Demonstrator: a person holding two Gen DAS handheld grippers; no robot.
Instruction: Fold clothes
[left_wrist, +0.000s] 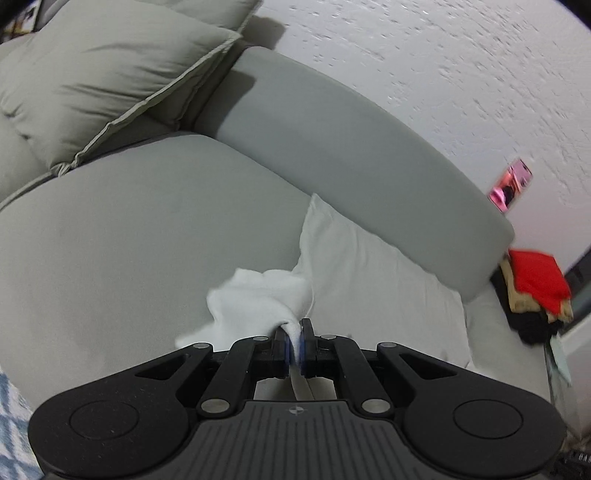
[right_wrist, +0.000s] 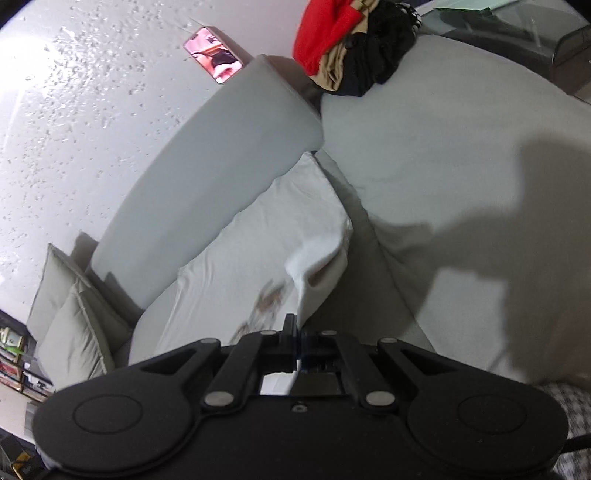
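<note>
A white garment lies spread over the grey sofa seat, its far edge against the backrest. My left gripper is shut on a bunched white corner of it, lifted just off the cushion. In the right wrist view the same white garment shows a brown print near my fingers. My right gripper is shut on a raised fold of the cloth at its right edge.
A pile of red, tan and black clothes sits at the sofa's far end. Grey cushions lean at the other end. A lit phone rests on the backrest against the white wall. Shelves stand low left.
</note>
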